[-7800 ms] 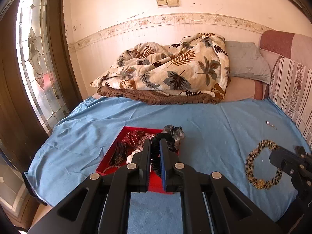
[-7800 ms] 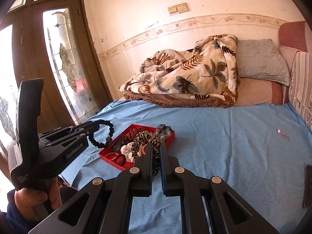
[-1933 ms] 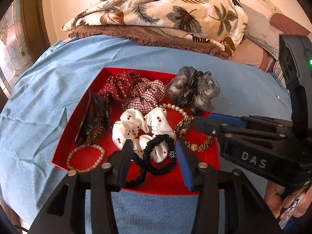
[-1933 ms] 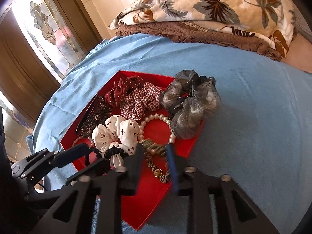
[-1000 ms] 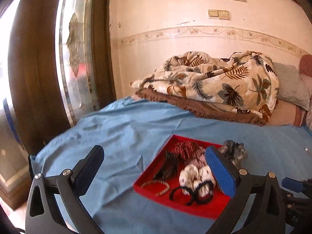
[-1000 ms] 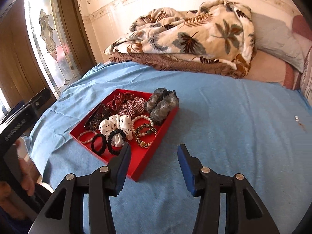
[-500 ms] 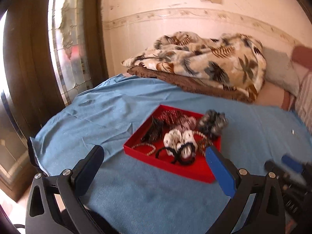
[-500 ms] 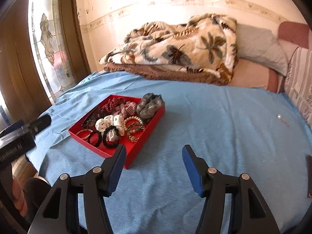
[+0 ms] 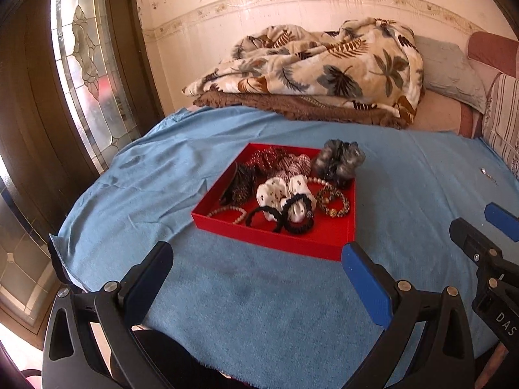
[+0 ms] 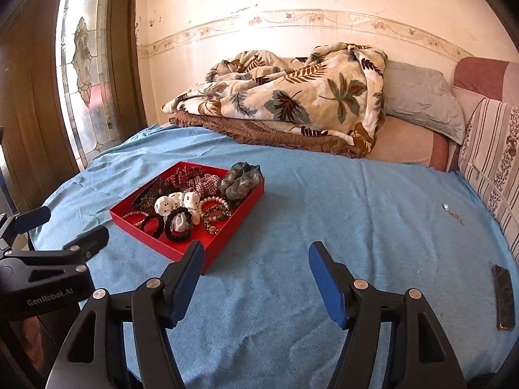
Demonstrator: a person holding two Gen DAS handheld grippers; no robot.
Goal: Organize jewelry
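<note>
Red tray (image 9: 269, 235) sits on the blue sheet (image 9: 259, 308), at about 12 o'clock from my left gripper (image 9: 256, 269) and 10 o'clock from my right gripper (image 10: 256, 265). Contents, all inside the rim: two black bands (image 9: 282, 215) at the near edge, white dotted scrunchie (image 9: 279, 191) behind them, bead bracelet (image 9: 228, 212) at the near left corner, gold-brown bracelet (image 9: 334, 201) on the right side. Grey scrunchie (image 9: 339, 162) bulges over the far right corner. Red patterned scrunchies (image 9: 282, 162) fill the back. Judgement: grouping everything in one shallow tray keeps small pieces from being lost in the cloth folds.

Both grippers hang with jaws wide apart, nothing between the pads; neither touches the tray. Judgement: the sorting looks nearly done.

Loose items outside the tray: a small metal piece (image 10: 449, 209) at 2 o'clock from my right gripper, well apart from the tray; too small to identify, possibly jewelry not yet collected. A dark flat object (image 10: 502, 295) at 3 o'clock near the bed edge.

Surface: soft, wrinkled sheet over a bed. Beyond it at 12 o'clock, a leaf-print blanket (image 10: 292, 97) folded on a brown one, a grey pillow (image 10: 421, 103) to its right. Stained-glass door (image 10: 81, 64) at 10 o'clock.
</note>
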